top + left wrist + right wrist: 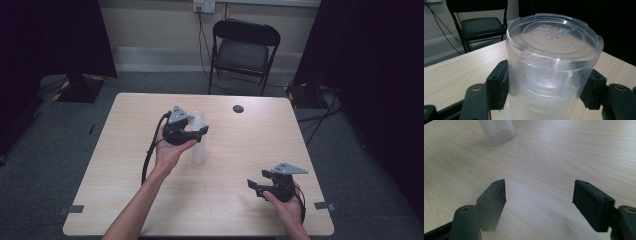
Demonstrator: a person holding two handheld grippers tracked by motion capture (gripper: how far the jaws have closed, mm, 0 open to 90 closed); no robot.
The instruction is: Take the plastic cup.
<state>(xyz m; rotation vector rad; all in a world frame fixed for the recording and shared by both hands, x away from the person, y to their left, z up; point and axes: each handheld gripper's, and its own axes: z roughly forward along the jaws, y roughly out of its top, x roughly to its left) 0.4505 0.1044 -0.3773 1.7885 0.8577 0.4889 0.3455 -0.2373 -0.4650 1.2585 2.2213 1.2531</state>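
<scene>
The left gripper [192,136] has its two black jaws clamped on a stack of clear plastic cups [549,72], one pad pressed flat against each side of the stack, as the left gripper view shows at close range. The stack stands upside down on the counter [125,150], the ribbed rims piled toward the wood and the flat, embossed bottom of the uppermost cup [552,35] facing up. In the high view the stack [199,142] stands a little left of the counter's middle, with the left hand [167,150] holding the gripper beside it and a black cable [148,155] trailing back along the forearm. The right gripper [257,182] rests low over the near right part of the counter, well apart from the stack, held by the right hand [287,200]. Its jaws stand wide apart with nothing between them; the right gripper view shows bare wood in the gap and the foot of the cup stack [497,131] farther off at the top edge. A small dark round thing [238,108] lies near the far edge of the counter, too small to identify. Beyond the counter stands a black folding chair [244,50] against a pale wall, with dark curtains [50,35] at either side.
</scene>
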